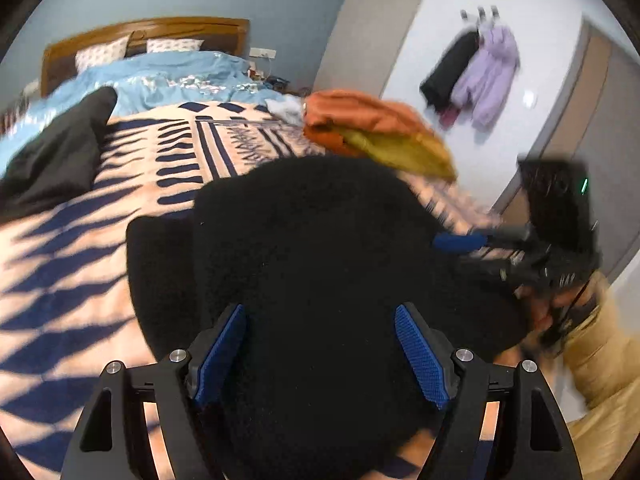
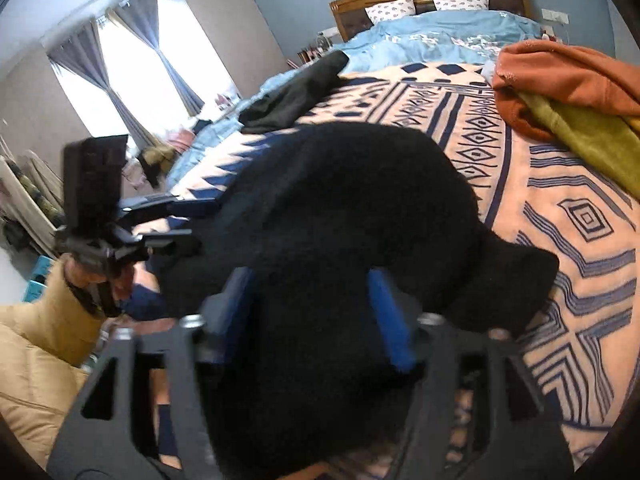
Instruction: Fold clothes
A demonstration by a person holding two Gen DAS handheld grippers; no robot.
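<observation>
A black fleece garment (image 1: 320, 240) lies bunched on the patterned bedspread (image 1: 60, 260). My left gripper (image 1: 320, 352) hovers over its near part, blue pads wide apart, fleece below and between them but not pinched. In the right wrist view the same garment (image 2: 340, 200) fills the middle, and my right gripper (image 2: 312, 312) straddles its near edge with the jaws open and the pads not squeezing the cloth. Each gripper shows in the other's view: the right gripper (image 1: 468, 254) at the garment's right edge, the left gripper (image 2: 188, 224) at its left edge.
An orange and olive pile of clothes (image 2: 560, 76) sits at the bed's far right, a dark folded garment (image 2: 300, 92) at the far left. A blue duvet (image 2: 440, 36) covers the head end. Tan sleeves (image 1: 600, 380) frame the near side. Coats (image 1: 488, 76) hang on the wall.
</observation>
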